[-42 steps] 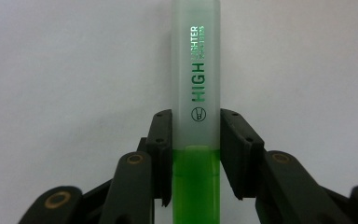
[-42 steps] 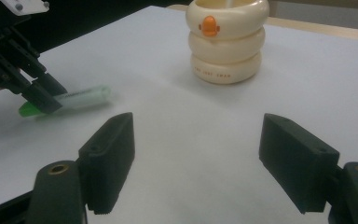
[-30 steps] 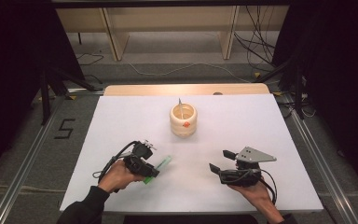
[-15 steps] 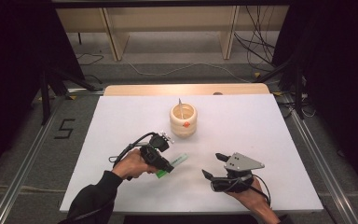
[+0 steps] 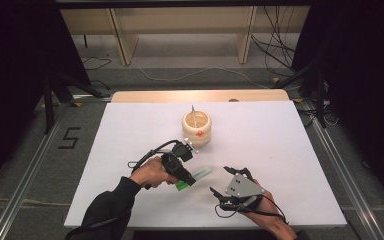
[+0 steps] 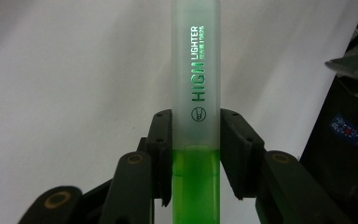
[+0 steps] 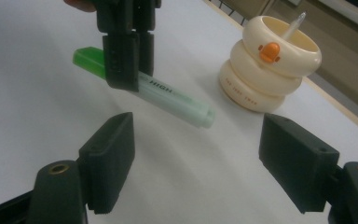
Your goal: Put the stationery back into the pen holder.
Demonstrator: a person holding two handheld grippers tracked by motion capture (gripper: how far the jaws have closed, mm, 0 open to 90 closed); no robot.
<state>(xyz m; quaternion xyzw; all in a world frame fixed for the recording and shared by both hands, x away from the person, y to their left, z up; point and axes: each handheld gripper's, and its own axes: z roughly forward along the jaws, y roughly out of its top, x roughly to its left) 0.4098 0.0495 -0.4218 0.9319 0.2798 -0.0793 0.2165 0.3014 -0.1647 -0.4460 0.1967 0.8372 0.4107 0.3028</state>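
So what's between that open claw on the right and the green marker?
Nothing: in the right gripper view, only bare white table lies between the right gripper and the highlighter, which the left gripper holds clamped.

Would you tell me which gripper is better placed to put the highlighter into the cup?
Left, probably: the left gripper already clamps the highlighter near the cup; the right gripper is open, holding nothing.

1. The highlighter [image 6: 196,84] runs off the top and bottom edges of the left gripper view, so neither end shows there.
2. The left gripper's fingers [image 7: 121,60] cover part of its green end.
3. The small print on the cream holder [image 7: 265,70] is unreadable.
4. The stick [image 5: 193,116] inside it is too small to identify.
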